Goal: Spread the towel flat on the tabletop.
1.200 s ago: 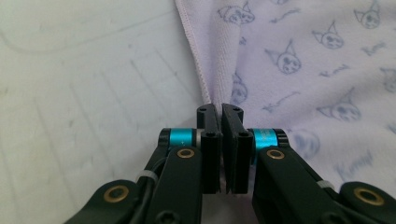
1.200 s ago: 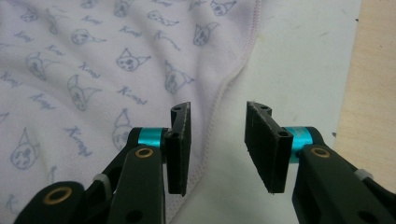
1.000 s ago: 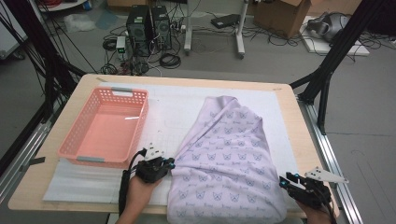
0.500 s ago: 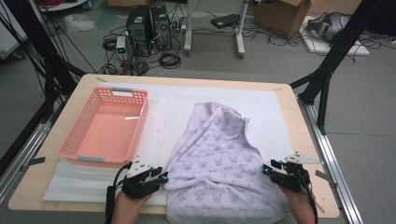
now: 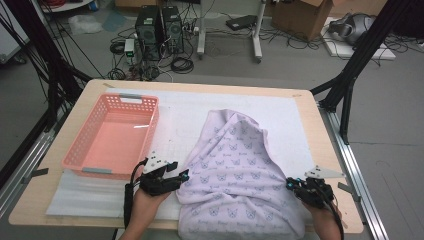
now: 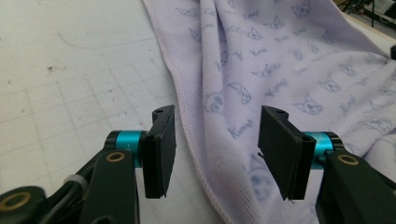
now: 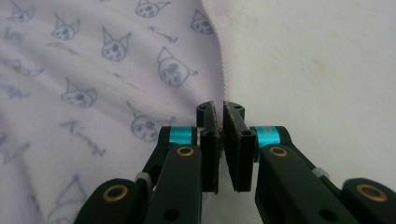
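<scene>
The lilac cat-printed cotton cloth (image 5: 235, 175) lay on the white mat, its long axis running away from the person. The left gripper (image 6: 212, 140) gaped wide, straddling its left hem; the right gripper (image 7: 220, 123) pinched its right hem.

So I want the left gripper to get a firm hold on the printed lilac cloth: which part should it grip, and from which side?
Probably the hemmed left edge of the cloth, approached from the bare mat side. In the left gripper view the left gripper is open and straddles that hem, which lies as a thin, flat single layer. The right gripper is shut at the opposite hem.
</scene>
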The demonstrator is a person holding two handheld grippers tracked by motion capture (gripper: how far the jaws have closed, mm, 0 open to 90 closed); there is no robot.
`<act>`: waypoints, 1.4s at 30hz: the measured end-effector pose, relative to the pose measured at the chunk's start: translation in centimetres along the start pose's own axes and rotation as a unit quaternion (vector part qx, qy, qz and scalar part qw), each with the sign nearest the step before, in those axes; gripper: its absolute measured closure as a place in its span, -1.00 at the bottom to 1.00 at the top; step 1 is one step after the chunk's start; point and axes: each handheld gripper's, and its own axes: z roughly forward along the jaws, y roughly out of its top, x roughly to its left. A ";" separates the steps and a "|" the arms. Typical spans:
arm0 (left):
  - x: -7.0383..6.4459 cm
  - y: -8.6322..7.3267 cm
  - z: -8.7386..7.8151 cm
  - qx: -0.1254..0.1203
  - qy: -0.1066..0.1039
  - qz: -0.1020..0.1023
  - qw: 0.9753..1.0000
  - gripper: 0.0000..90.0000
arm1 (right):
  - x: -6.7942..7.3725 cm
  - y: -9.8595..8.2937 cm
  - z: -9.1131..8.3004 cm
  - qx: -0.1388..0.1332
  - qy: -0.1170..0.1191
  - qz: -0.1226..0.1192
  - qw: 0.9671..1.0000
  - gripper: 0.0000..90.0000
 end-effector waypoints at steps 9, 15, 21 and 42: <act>-0.1 -0.1 0.9 0.005 -0.008 -0.010 1.000 0.03 | -0.3 -1.1 -2.8 -0.034 0.012 0.025 0.999 0.54; 0.0 0.5 2.1 0.020 -0.015 -0.011 1.000 0.03 | -0.6 0.8 -1.4 -0.042 -0.007 0.026 0.999 0.39; 0.0 1.2 4.4 0.063 0.006 0.001 0.998 0.02 | 1.0 3.4 2.9 -0.021 0.020 -0.015 0.999 0.29; -3.2 -1.8 -0.5 0.081 -0.009 0.052 0.995 0.92 | -0.7 -0.3 -1.5 0.017 0.030 0.028 0.999 0.91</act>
